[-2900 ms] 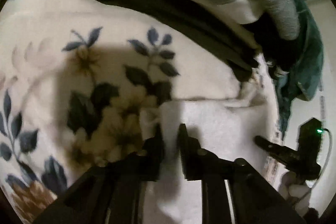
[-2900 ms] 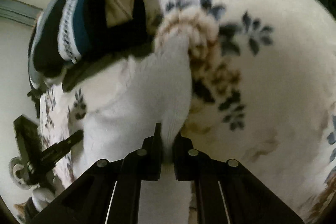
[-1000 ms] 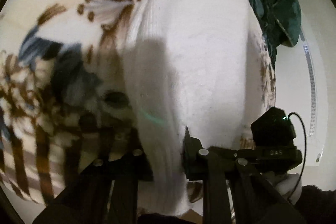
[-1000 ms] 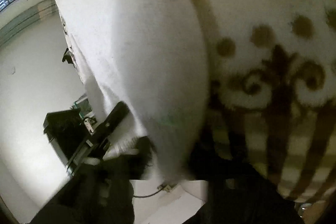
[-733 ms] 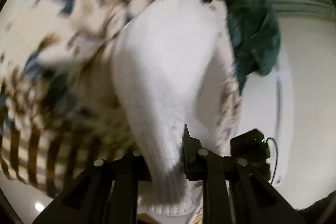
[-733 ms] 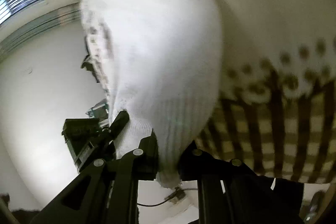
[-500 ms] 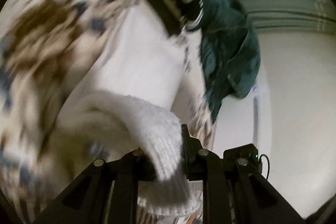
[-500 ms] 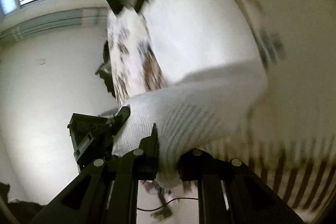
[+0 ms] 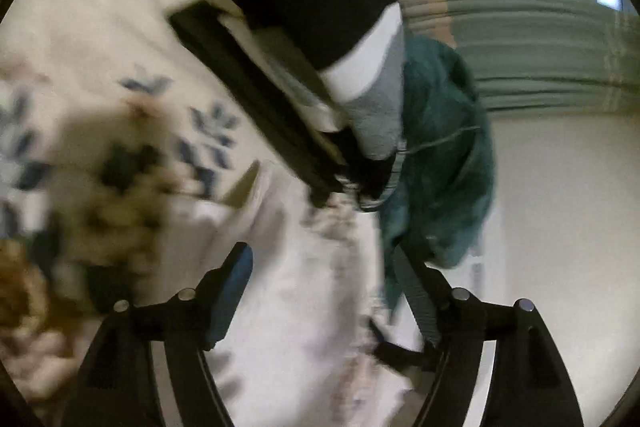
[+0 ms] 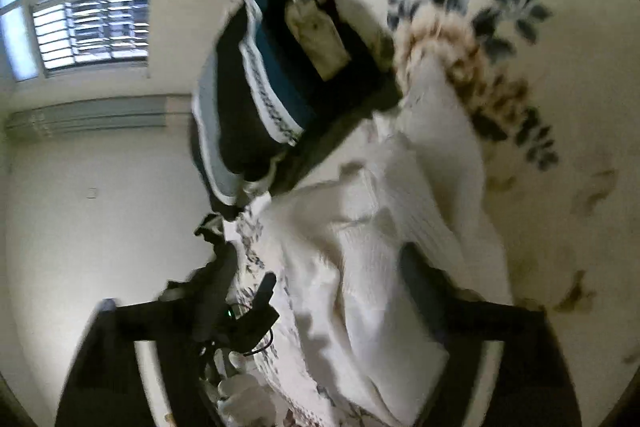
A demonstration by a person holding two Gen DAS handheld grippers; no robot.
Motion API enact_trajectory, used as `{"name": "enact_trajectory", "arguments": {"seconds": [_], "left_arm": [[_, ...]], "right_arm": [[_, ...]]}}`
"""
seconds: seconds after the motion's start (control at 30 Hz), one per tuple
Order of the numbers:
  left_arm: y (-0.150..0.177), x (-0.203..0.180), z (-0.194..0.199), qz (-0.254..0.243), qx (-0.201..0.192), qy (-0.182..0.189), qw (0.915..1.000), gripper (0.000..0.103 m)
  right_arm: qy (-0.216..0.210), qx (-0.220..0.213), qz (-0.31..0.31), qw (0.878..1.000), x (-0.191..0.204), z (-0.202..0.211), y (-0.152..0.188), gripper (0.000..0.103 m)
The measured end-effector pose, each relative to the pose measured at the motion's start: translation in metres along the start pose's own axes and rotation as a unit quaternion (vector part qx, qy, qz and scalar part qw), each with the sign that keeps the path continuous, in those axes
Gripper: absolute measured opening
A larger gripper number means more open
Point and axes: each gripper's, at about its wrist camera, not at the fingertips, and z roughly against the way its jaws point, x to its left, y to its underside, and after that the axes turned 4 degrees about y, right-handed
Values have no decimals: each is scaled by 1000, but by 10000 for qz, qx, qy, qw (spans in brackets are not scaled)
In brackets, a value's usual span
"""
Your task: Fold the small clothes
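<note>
Since half a second earlier, both grippers had let go of the white ribbed knit garment [image 10: 360, 267] that each had been pinching by an edge; their jaws had just been opening and now stood wide apart, released, with nothing pressed between the pads. Left gripper [image 9: 324, 291]: black two-finger tool, fingers spread to either side of the white cloth below it, no contact discernible through the blur. Right gripper [image 10: 332, 291]: black two-finger tool, fingers likewise spread, the garment lying loosely bunched and creased between and beneath them. The garment rested on the cream fleece blanket with blue and brown flowers [image 10: 540, 187] [image 9: 100, 47] covering the bed, its far end reaching toward a brown flower. Just beyond it sat a stack of folded dark clothes [image 9: 304, 75] [image 10: 280, 87], comprising black, teal and grey-and-white striped pieces, with a small beige piece on top in the right wrist view. A dark green garment [image 9: 440, 155] hung crumpled over the bed's edge beside the stack. In the right wrist view the left gripper's black body appeared at lower left, held by a hand in a white glove [image 10: 240, 387]. Background: cream wall, grey-green moulding [image 9: 540, 47], window [image 10: 88, 27]. Both views were motion-blurred.
</note>
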Motion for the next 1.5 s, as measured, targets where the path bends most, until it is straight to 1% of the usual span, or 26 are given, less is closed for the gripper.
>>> {"name": "enact_trajectory", "arguments": {"seconds": [0.03,0.1,0.17,0.23,0.27,0.3,0.33,0.37,0.4,0.5,0.6,0.7,0.77,0.8,0.83,0.87,0.93,1.0,1.03,1.07,1.1,1.17,1.3,1.4,1.47,1.5], "left_arm": [[6,0,4,-200,33,-269,9994,72],[9,-5,-5,-748,204,-901,9929,72],[9,-14,-30,-1417,504,-1510,9770,72],[13,-19,-51,-1965,769,-1761,9615,71],[15,-24,-57,-2155,814,-1856,9552,68],[16,-32,-67,-2477,853,-1818,9478,52],[18,-37,-71,-2673,866,-1814,9424,4],[19,-42,-75,-2833,894,-1950,9347,4],[18,-45,-74,-2921,835,-1990,9317,4],[3,-39,-63,-2679,629,-2008,9402,4],[-16,-7,-54,-2067,522,-2184,9523,4],[-26,10,-43,-1774,444,-2315,9555,3],[-28,18,-28,-1337,494,-2029,9688,5],[-28,22,-19,-1030,553,-1682,9788,6],[-26,25,-15,-875,591,-1454,9837,16],[-20,24,-7,-796,631,-1282,9865,37],[-2,22,0,-864,755,-1166,9865,56],[22,16,-4,-1175,1019,-1366,9783,56],[33,10,-13,-1378,1060,-1508,9731,44],[43,8,-16,-1602,1079,-1626,9676,3],[48,8,-15,-1701,1115,-1731,9637,5],[52,11,-12,-1782,999,-1854,9612,5],[42,24,5,-1637,818,-2035,9618,5],[41,19,6,-1799,987,-2046,9571,5],[43,14,9,-1646,967,-1756,9658,7],[46,12,19,-1551,966,-1660,9691,11]], "right_arm": [[88,-101,86,9999,-1,10,5,87],[730,-197,282,9967,-8,19,11,87],[1131,-177,486,9922,-10,19,14,87],[1328,99,594,9893,-16,0,10,87],[1366,179,628,9885,-22,-1,12,87],[1432,242,724,9867,-21,-12,9,80],[1551,222,905,9835,-18,-16,10,68],[1694,165,1123,9790,-19,-16,18,24],[2019,-52,1464,9684,-9,-18,17,10],[2089,-574,1816,9592,7,-6,18,9],[2169,-834,1661,9583,6,4,6,9],[2394,-304,1183,9632,-16,-15,-16,13],[2551,-51,1068,9610,-20,-24,-23,18],[2557,-46,1016,9614,-19,-20,-22,31],[2495,-72,998,9632,-18,-14,-21,38],[2322,-105,972,9678,-17,-3,-16,45],[2199,-34,897,9714,-18,10,-6,48],[2031,276,727,9761,-26,15,11,48],[2020,398,667,9763,-30,13,17,48],[1988,528,622,9766,-34,10,24,48],[1934,559,651,9774,-37,9,32,40],[2070,398,861,9737,-36,10,43,7],[2374,-241,728,9684,-37,38,41,6],[2596,-269,737,9625,-39,39,37,3],[2476,-197,685,9662,-37,39,34,4],[2150,10,494,9754,-40,39,33,6]]}}
